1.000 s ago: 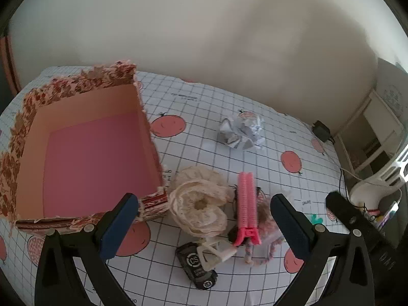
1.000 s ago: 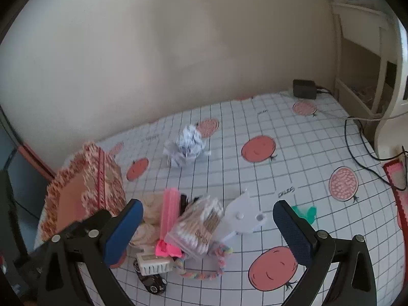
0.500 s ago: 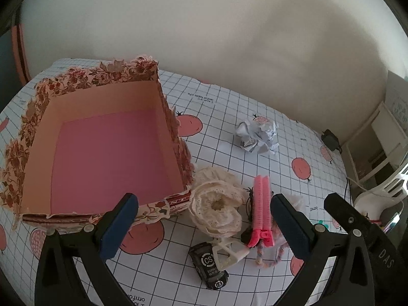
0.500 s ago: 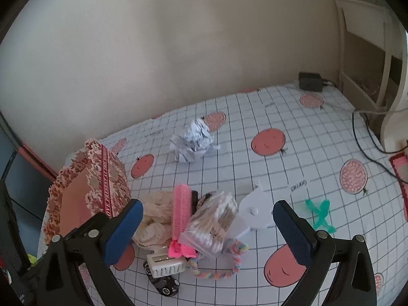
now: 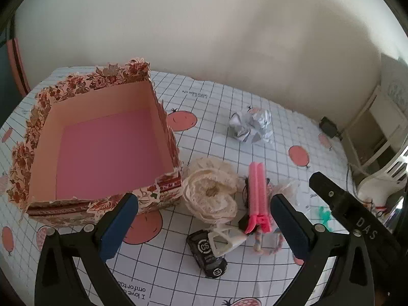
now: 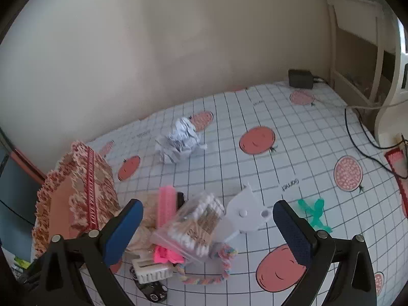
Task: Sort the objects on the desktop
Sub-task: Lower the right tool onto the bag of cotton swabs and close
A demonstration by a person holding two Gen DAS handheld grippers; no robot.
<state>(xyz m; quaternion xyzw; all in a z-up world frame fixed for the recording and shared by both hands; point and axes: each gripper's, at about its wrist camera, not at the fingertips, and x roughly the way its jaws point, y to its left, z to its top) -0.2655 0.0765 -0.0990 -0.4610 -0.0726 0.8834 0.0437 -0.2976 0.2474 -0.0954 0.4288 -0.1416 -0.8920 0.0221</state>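
A floral box with a pink inside stands open at the left; it also shows in the right wrist view. Beside it lies a pile: a cream lace scrunchie, a pink hair clip, a black toy car, a white plastic piece, a pastel braided cord, a bag of cotton swabs and a white flat tool. My left gripper is open above the pile. My right gripper is open above the swab bag.
A crumpled paper ball lies farther back. A green plastic clip lies to the right. A black adapter and cables are at the far right by a white shelf. The cloth is a grid with tomato prints.
Both grippers have drawn back and risen a little, so the box and pile sit more in the middle of the views. Nothing on the table moved. Both grippers stayed open.
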